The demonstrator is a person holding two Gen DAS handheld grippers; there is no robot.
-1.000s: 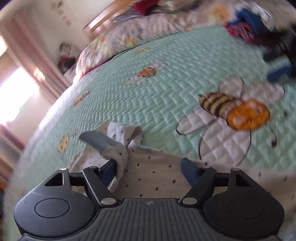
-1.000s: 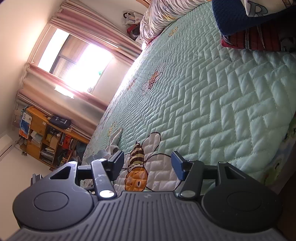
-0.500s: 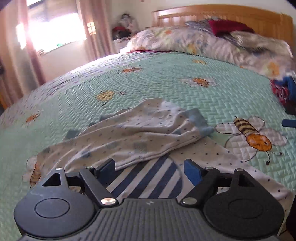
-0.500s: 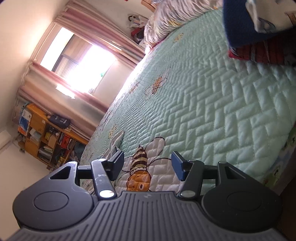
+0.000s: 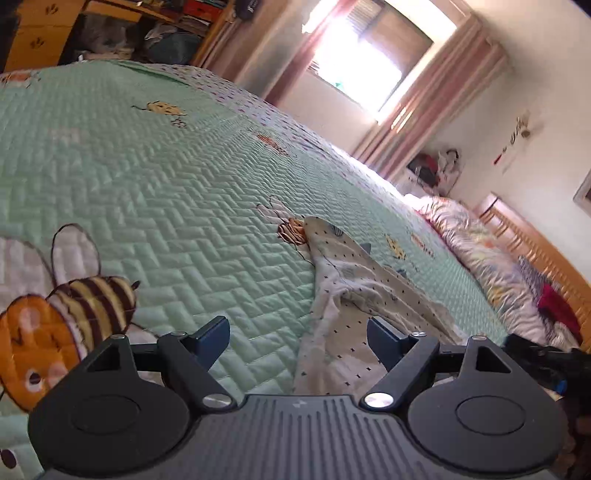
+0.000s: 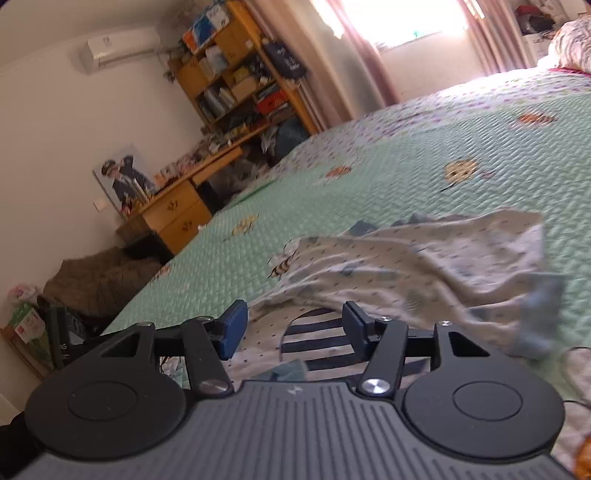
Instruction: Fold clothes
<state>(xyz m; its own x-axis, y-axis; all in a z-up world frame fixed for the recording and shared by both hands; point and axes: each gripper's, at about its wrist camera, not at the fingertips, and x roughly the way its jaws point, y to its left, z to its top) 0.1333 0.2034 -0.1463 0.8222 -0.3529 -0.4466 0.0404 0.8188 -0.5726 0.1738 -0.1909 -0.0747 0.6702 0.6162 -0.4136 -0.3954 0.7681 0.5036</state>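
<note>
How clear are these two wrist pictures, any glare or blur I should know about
Left wrist view: the window is blown out to white, the bed lines bow with the fisheye, and the dotted garment is fairly sharp. Right wrist view: the window glares too, the garment and its grey cuff are smeared with motion blur, and the right gripper is crisp.

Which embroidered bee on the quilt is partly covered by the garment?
The small bee at the dotted garment's far tip; the big bee near the left gripper lies uncovered.
</note>
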